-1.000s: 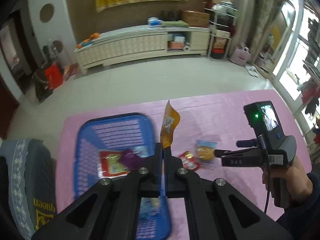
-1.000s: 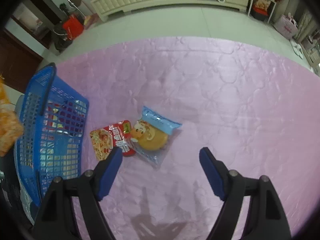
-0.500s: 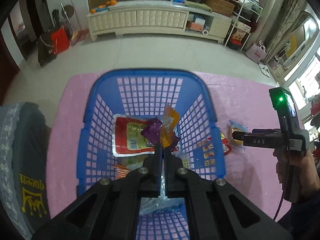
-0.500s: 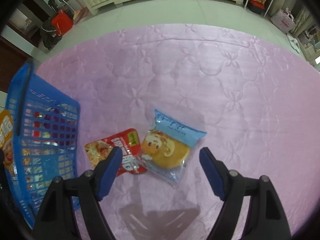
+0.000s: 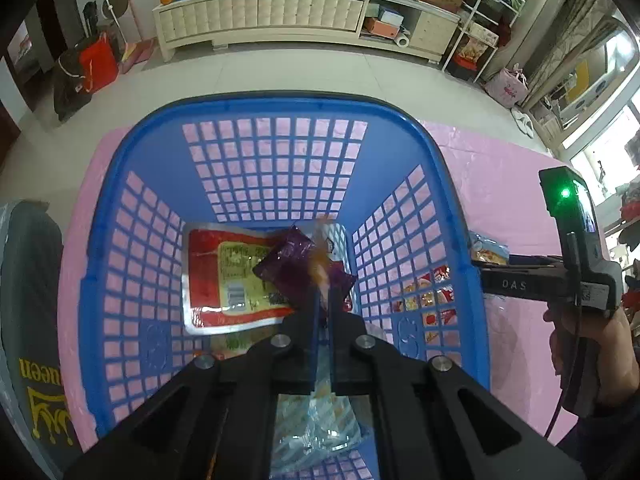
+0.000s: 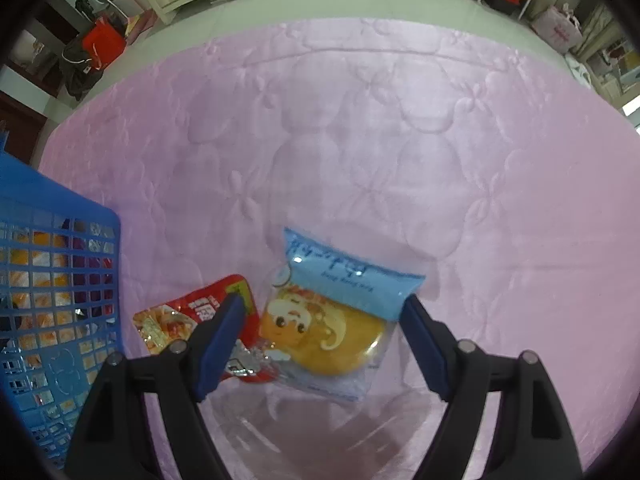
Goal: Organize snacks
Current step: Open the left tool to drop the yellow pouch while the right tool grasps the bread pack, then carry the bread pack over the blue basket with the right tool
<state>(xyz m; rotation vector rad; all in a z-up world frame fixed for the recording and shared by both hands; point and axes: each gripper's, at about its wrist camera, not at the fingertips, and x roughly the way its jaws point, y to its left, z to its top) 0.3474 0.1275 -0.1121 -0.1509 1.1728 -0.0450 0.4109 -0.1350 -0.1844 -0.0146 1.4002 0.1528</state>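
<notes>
Risk lies at the right gripper [image 6: 320, 320]: its fingers, spread wide at lower centre, straddle the bun packet [image 6: 332, 316], whose edge touches the red packet [image 6: 192, 316], so closing may snag both. Left gripper [image 5: 323, 300] pinches a blurred orange packet [image 5: 320, 256] over the blue basket [image 5: 280, 106] on the pink desk [image 6: 360, 120].

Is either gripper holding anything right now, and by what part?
Left gripper pinches the orange packet by its lower edge, over the basket. Right gripper is open, empty.
</notes>
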